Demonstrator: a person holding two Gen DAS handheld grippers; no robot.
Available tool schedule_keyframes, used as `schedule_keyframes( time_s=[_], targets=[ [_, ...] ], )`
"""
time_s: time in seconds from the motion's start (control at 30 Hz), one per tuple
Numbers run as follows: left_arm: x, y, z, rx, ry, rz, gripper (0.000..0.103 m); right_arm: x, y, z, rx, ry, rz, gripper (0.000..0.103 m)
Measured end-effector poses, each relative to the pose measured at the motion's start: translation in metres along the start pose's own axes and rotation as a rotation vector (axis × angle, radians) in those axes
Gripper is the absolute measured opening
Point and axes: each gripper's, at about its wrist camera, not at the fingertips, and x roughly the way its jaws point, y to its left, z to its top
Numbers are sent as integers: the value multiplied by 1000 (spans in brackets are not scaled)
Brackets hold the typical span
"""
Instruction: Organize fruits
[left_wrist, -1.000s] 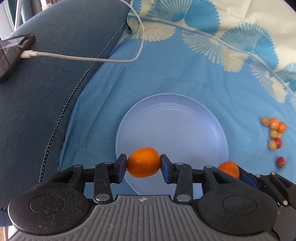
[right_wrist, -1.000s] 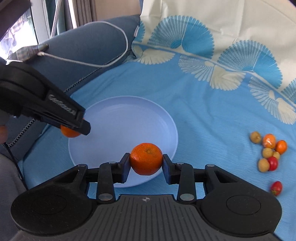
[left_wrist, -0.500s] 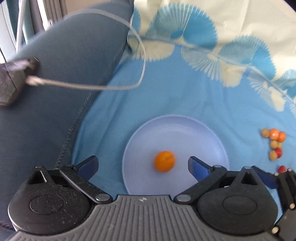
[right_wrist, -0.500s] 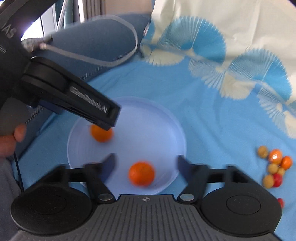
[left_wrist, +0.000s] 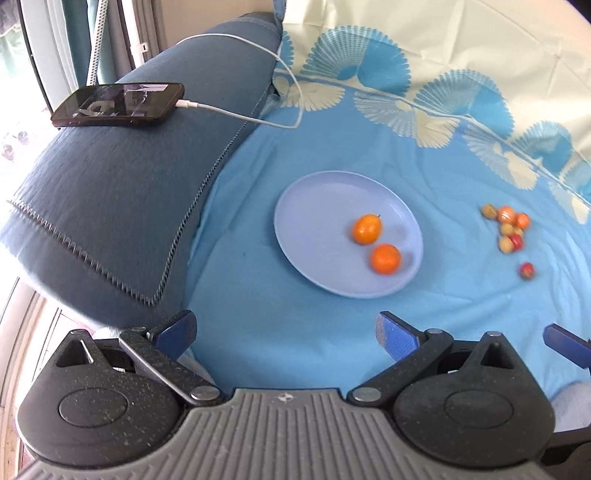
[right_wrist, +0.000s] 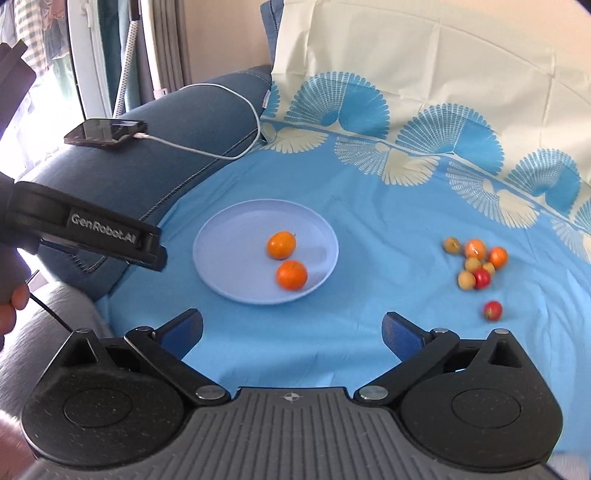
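A pale blue plate (left_wrist: 314, 221) (right_wrist: 229, 251) lies on the blue sheet. Two oranges rest in it: one with a small stem (left_wrist: 366, 229) (right_wrist: 281, 244) and a rounder one (left_wrist: 385, 258) (right_wrist: 291, 274) just nearer. A cluster of small red, orange and yellow fruits (left_wrist: 508, 227) (right_wrist: 476, 262) lies right of the plate, with one red fruit (left_wrist: 527, 270) (right_wrist: 492, 310) apart. My left gripper (left_wrist: 286, 338) is open and empty, held back from the plate. My right gripper (right_wrist: 291, 332) is open and empty, also back from the plate.
A dark blue cushion (left_wrist: 122, 192) rises left of the sheet, with a phone (left_wrist: 118, 104) (right_wrist: 105, 133) on it and a white charging cable (left_wrist: 258, 81) trailing onto the sheet. The left gripper's body (right_wrist: 85, 232) shows in the right wrist view beside the plate.
Both grippers held an orange over the plate a second ago. Both have opened, left the oranges in the plate, and pulled back and up from it.
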Motion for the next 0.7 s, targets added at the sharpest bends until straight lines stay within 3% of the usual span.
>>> schedule_keyframes(
  time_s=[0.3,0.7],
  targets=[
    [-34,-8,-13,1,-81,-8,103,-46,7,-15,-27,-88,-30,102],
    [-59,-14,-21,17,-118,-14,103,-69,-2,-19,-8,-147,-40,102]
  ],
)
